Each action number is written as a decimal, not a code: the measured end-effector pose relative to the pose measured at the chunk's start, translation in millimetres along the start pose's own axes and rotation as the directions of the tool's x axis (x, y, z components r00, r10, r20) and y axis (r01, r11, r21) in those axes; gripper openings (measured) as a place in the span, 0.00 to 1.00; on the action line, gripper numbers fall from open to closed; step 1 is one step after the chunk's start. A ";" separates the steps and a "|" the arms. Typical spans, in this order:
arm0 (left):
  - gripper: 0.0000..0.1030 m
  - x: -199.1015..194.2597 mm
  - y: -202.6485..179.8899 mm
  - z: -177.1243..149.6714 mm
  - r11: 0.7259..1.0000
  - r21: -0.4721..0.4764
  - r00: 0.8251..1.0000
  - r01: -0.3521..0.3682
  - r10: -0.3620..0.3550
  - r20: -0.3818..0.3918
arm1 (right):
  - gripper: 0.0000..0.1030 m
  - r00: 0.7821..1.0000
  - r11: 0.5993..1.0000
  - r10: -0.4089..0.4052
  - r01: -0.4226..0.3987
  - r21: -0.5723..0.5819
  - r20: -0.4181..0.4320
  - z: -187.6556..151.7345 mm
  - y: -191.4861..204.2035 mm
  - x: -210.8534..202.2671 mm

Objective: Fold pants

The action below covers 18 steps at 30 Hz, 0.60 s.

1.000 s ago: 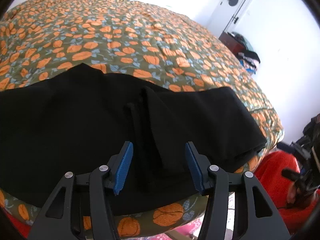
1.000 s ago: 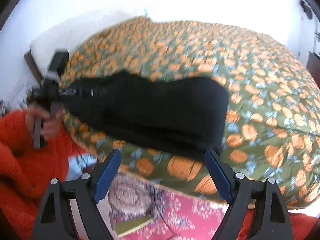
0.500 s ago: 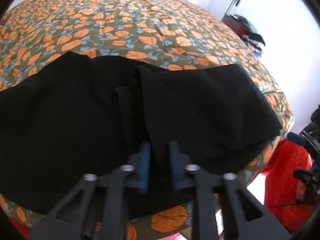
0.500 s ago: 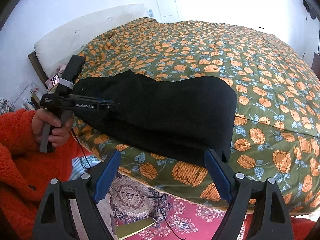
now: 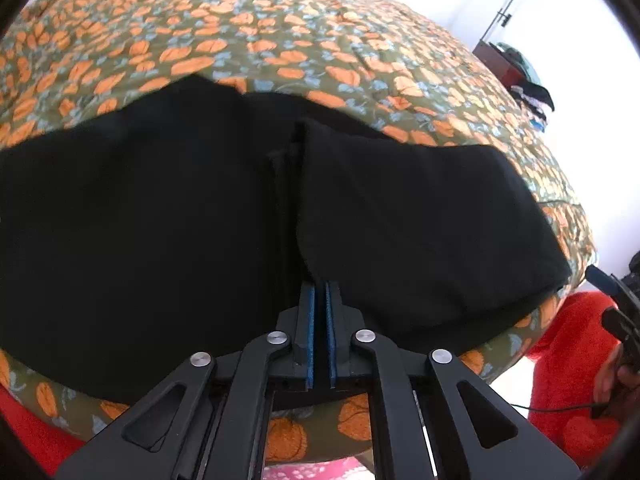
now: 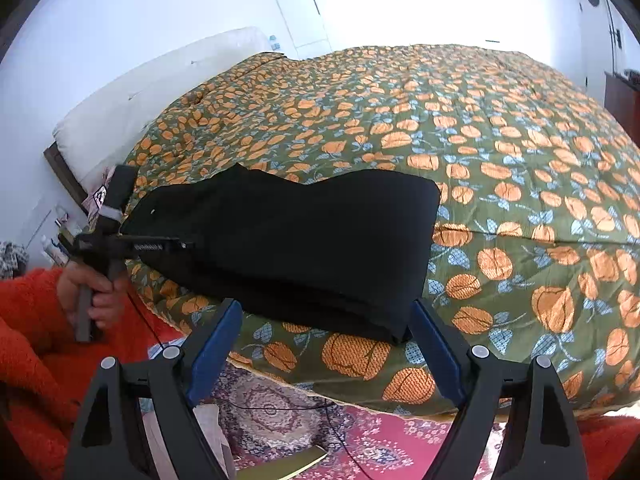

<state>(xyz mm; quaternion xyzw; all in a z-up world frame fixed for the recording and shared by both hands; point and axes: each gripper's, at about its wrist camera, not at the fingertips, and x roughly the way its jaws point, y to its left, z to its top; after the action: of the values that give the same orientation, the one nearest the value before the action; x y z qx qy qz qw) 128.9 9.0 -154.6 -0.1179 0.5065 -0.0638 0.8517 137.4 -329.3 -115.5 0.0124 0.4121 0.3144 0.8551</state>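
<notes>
Left wrist view: black pants [image 5: 168, 208], at near edge of bed [image 5: 328, 56], being pinched by left gripper [image 5: 319, 292]; right gripper [image 6: 326, 320] being held wide, pre-fold. Next: lift needed.

Pants [image 5: 168, 216]: matt black cloth, smooth. Quilt [image 6: 500, 128] beneath them: stitched cloth, olive with orange print, matt. Left gripper [image 5: 319, 300]: matt black plastic, blue pads, bright metal pins. Rug [image 6: 360, 436] below the quilt's edge: woven patterned cloth. Sleeve [image 6: 28, 320]: fuzzy red knit.
</notes>
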 end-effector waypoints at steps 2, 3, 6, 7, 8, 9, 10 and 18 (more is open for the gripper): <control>0.31 -10.2 -1.0 0.1 1.000 0.002 1.000 -0.005 0.005 0.021 | 0.82 1.000 1.000 -0.001 0.001 -0.004 0.006 -0.4 0.9 -2.4; 0.45 -15.5 1.3 -0.2 1.000 -0.008 0.999 -0.012 0.012 0.040 | 0.82 1.000 1.000 -0.002 0.002 -0.005 0.009 -0.4 0.8 -3.4; 0.76 -27.6 10.9 2.4 0.998 -0.055 0.994 -0.019 0.025 0.111 | 0.82 1.000 1.000 -0.003 0.003 0.006 0.008 -0.7 -2.3 -3.2; 0.76 -25.0 13.7 5.0 0.998 -0.069 0.995 -0.006 0.013 0.103 | 0.82 1.000 1.000 -0.002 0.002 0.013 0.005 -1.0 -3.9 -2.4; 0.73 -19.9 14.9 7.5 0.997 -0.075 0.997 -0.001 0.007 0.083 | 0.82 1.000 1.000 0.000 0.000 0.019 0.003 -1.1 -5.5 -1.7; 0.70 -14.8 16.3 9.3 0.997 -0.071 0.997 -0.005 0.010 0.072 | 0.82 1.000 1.000 0.001 -0.001 0.023 0.002 -1.1 -6.1 -1.4; 0.65 -9.3 12.7 10.7 0.998 -0.055 0.998 -0.009 0.012 0.056 | 0.82 1.000 1.000 0.002 -0.002 0.026 0.002 -0.6 -6.8 -1.0; 0.22 23.1 -19.3 14.3 0.993 0.051 0.993 -0.107 0.109 -0.037 | 0.82 1.000 1.000 -0.002 0.001 0.017 0.012 -0.6 -4.4 -4.0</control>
<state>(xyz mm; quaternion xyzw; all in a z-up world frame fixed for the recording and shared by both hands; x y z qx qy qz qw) 152.7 -12.9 -162.5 -0.0680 0.5271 -0.0322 0.8465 137.4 -335.1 -114.3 0.0211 0.4095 0.3102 0.8577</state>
